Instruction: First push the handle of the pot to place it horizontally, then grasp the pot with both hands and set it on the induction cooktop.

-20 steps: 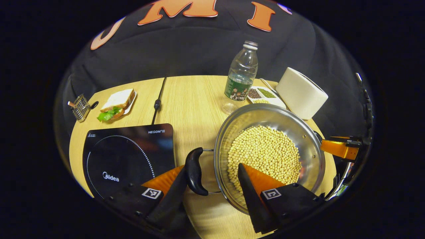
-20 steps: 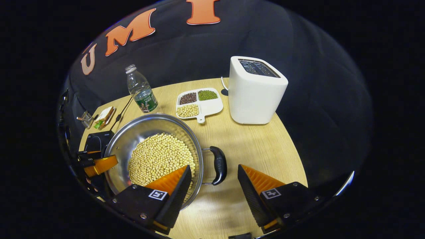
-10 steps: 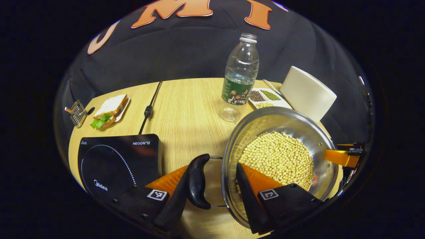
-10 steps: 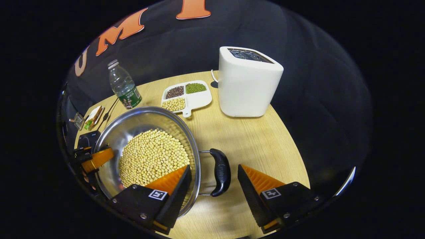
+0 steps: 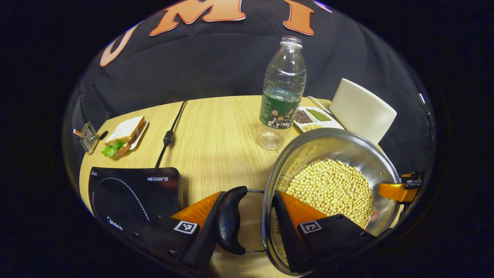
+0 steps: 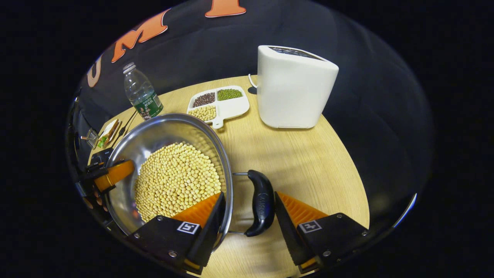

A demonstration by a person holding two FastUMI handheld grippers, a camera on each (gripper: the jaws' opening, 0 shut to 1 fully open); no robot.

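While each gripper straddles a pot [image 5: 347,154] handle, fingers apart, the left gripper view alone shows the cooktop [image 5: 131,193] — the right, the toaster's [image 6: 293,92] slots.

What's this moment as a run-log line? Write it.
phase: grasp | left gripper: open, astride one black handle and rim | right gripper: open, astride other black handle | stainless pot: holds soybeans, off induction cooktop

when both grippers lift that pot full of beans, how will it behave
Probably heavy: the pot holds a deep heap of soybeans. Loose beans may shift or spill if it tilts. Each handle hangs on thin wire loops, so it might swing.
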